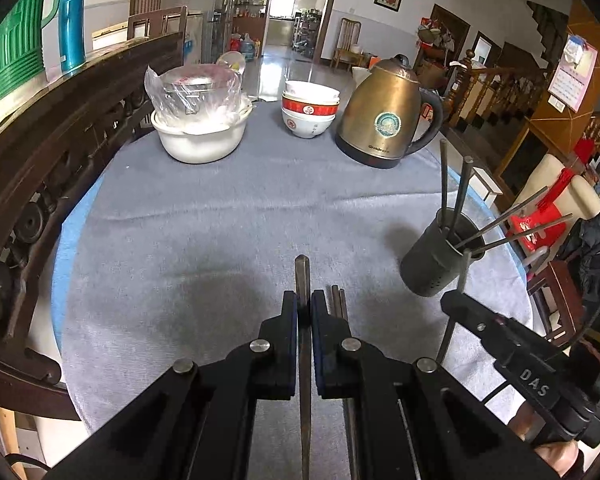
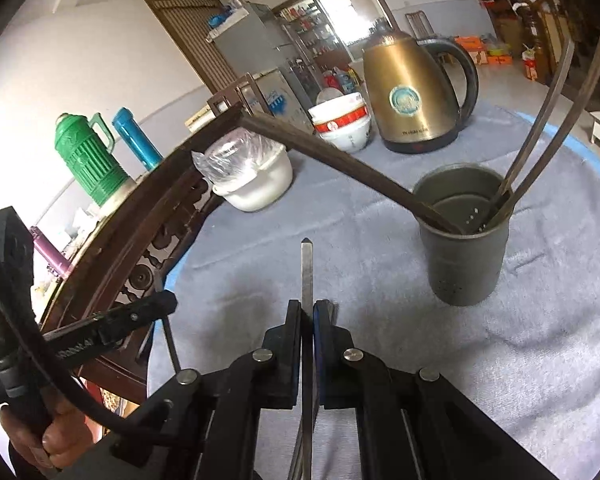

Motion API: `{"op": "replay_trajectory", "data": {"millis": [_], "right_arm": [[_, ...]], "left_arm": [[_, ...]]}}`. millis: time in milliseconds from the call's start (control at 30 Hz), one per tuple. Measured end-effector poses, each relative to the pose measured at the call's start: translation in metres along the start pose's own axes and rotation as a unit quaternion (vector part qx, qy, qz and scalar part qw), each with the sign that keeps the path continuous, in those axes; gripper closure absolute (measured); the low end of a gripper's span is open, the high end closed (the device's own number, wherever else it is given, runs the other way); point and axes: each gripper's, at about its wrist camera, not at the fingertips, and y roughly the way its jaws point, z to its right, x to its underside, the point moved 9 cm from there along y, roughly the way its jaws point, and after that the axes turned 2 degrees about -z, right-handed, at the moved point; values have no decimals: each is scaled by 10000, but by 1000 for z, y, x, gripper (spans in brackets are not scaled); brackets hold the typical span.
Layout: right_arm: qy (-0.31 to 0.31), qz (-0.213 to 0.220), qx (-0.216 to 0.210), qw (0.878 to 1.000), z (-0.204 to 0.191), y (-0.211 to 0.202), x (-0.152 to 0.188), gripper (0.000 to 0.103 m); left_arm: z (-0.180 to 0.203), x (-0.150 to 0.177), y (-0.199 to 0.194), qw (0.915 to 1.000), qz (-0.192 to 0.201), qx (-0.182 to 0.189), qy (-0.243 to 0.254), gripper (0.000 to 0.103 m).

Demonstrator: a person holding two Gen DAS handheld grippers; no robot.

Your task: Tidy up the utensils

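My left gripper (image 1: 304, 296) is shut on a dark chopstick (image 1: 302, 276) that sticks out past its fingertips, above the grey tablecloth (image 1: 220, 220). Two more chopsticks (image 1: 338, 300) show just right of its finger. A dark grey utensil holder (image 1: 436, 256) stands upright to the right with several chopsticks (image 1: 460, 184) leaning in it. In the right wrist view, my right gripper (image 2: 308, 306) is shut on another chopstick (image 2: 307, 272), short and left of the holder (image 2: 464, 248). The left gripper (image 2: 156, 308) appears there at the left edge, and the right gripper (image 1: 454, 302) appears beside the holder in the left wrist view.
A brass-coloured kettle (image 1: 384, 120), stacked red and white bowls (image 1: 310, 112) and a white bowl holding a plastic-wrapped container (image 1: 200, 120) stand at the table's far side. Carved dark wooden furniture (image 1: 40, 160) borders the left, with a green flask (image 2: 88, 156) and a blue one (image 2: 136, 140) on it.
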Motion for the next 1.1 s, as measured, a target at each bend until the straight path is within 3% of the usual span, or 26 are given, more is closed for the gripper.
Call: {"op": "replay_trajectory", "data": {"millis": [600, 800, 900, 1000, 1100], "right_arm": [[34, 364, -231, 9991, -5, -33, -7, 97], [69, 416, -228, 9988, 1, -42, -5, 97], [112, 471, -262, 9985, 5, -49, -6, 97], [165, 552, -305, 9979, 10, -58, -7, 97], [256, 563, -394, 9973, 17, -64, -6, 97]], "left_arm": [[9, -6, -32, 9995, 262, 174, 89, 96], [-12, 18, 11, 9979, -570, 122, -265, 96], [-9, 30, 25, 9966, -790, 136, -213, 95], [-2, 37, 40, 9949, -964, 243, -143, 86], [5, 43, 59, 9935, -1124, 179, 54, 70]]}}
